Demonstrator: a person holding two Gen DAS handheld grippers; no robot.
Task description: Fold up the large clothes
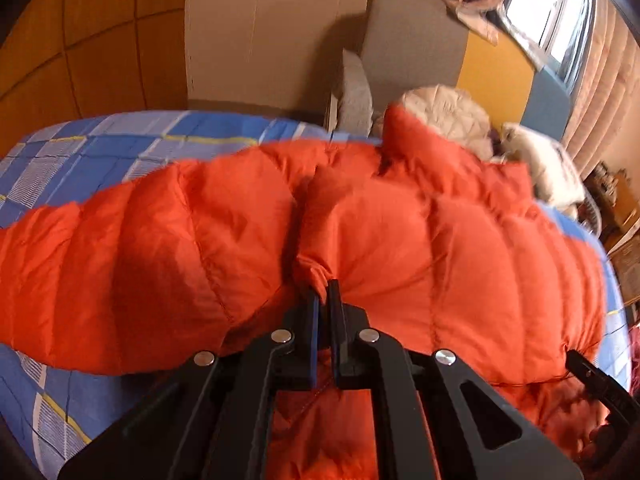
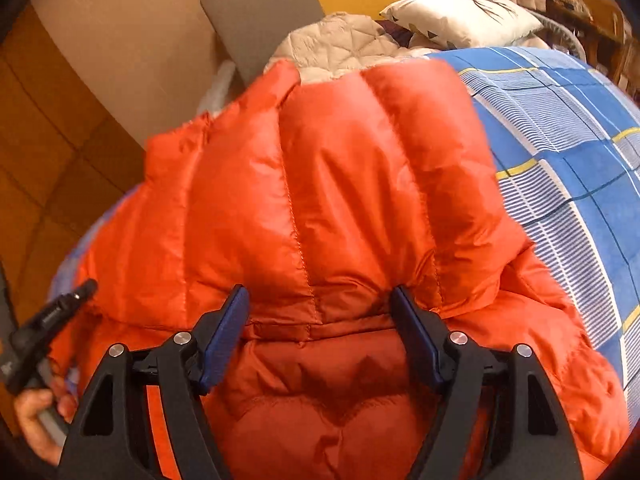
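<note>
A bed [image 1: 100, 144] in blue checked bedding carries the orange puffer jacket [image 1: 460, 248], spread across its near half. A beige quilted garment [image 2: 340, 44] and a white pillow [image 2: 460, 16] lie at the far end (the pillow's print shows only in the right view). The left gripper [image 1: 325, 292] has its fingers pressed together, pinching a jacket fold. The right gripper [image 2: 320, 300] has its fingers spread, straddling a folded jacket edge.
</note>
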